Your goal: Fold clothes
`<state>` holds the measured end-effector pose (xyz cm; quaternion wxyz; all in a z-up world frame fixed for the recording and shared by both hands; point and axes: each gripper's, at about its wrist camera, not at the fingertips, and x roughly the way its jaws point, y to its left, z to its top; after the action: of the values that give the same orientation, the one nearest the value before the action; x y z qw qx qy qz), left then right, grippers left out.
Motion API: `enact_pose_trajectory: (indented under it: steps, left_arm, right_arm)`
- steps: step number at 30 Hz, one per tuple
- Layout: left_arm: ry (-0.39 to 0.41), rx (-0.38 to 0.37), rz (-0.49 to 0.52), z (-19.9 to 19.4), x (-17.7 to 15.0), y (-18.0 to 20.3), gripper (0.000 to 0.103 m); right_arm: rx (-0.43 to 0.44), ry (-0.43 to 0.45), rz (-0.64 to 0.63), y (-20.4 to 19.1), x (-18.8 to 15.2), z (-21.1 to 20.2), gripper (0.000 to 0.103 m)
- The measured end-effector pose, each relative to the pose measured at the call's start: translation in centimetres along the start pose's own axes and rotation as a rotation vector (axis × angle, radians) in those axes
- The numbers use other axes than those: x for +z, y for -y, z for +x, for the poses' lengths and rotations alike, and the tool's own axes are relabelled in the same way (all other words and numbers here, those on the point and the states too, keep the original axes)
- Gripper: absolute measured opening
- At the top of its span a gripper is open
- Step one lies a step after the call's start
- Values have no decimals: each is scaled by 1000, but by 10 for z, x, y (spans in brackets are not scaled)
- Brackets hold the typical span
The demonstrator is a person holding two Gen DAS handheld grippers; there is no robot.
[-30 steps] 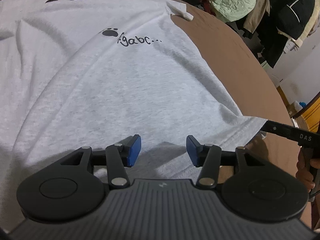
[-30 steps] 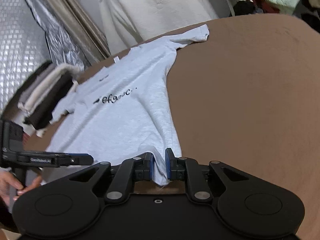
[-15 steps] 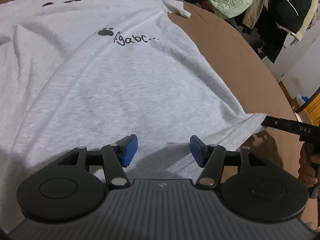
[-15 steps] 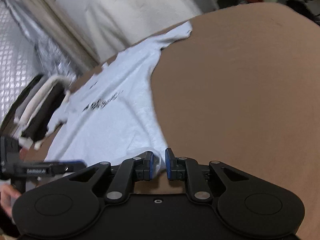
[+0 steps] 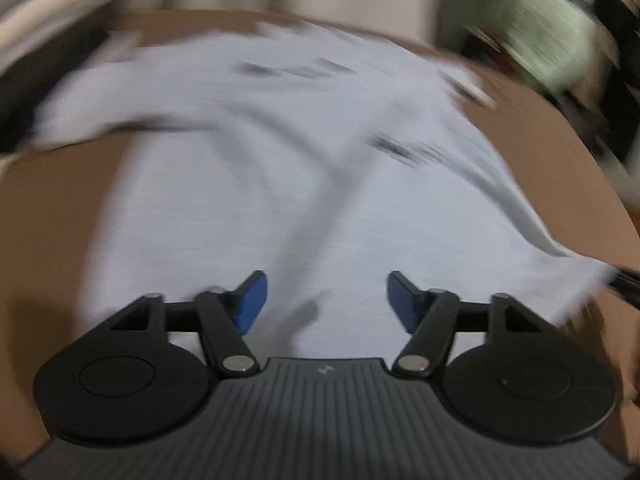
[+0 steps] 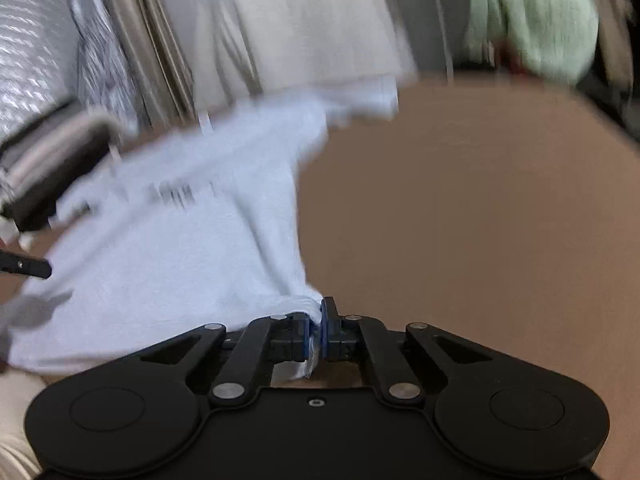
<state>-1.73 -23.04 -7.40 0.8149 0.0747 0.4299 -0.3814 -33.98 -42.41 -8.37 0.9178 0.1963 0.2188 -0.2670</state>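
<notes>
A light grey T-shirt (image 5: 248,200) with black print lies spread on the round brown table (image 5: 52,216); both views are motion-blurred. My left gripper (image 5: 323,300) is open and empty, its blue pads apart just above the shirt's lower part. My right gripper (image 6: 316,330) is shut on the shirt's bottom hem corner (image 6: 308,312), with cloth bunched between the pads. The shirt (image 6: 180,248) stretches away to the left of the right gripper. The left gripper's tip (image 6: 26,266) shows at the left edge of the right wrist view.
A stack of folded clothes (image 6: 52,152) sits at the table's far left. A pale garment (image 6: 276,24) hangs behind the table. A heap of green and dark clothing (image 6: 532,20) lies beyond the far right edge. Bare tabletop (image 6: 480,220) extends right of the shirt.
Both grippers have swung fast, blurring the views. The left gripper's jaws have opened wider and now face the whole shirt. The right gripper keeps its hold on the hem corner.
</notes>
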Motion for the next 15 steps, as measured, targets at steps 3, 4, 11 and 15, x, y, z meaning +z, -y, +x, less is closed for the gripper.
enact_pose_trajectory:
  steps: [3, 4, 11, 15]
  left_arm:
    - [-10, 144, -167, -29, -10, -58, 70]
    - [-17, 186, -206, -38, -16, -73, 70]
    - [-124, 124, -249, -34, -25, -82, 71]
    - [-207, 174, -160, -20, -27, -63, 76]
  right_arm:
    - [-16, 116, -54, -6, 10, -53, 3]
    - [-50, 95, -52, 1, 5, -57, 3]
    - [-116, -8, 149, 48, -31, -46, 2]
    - [-130, -14, 59, 35, -23, -44, 2]
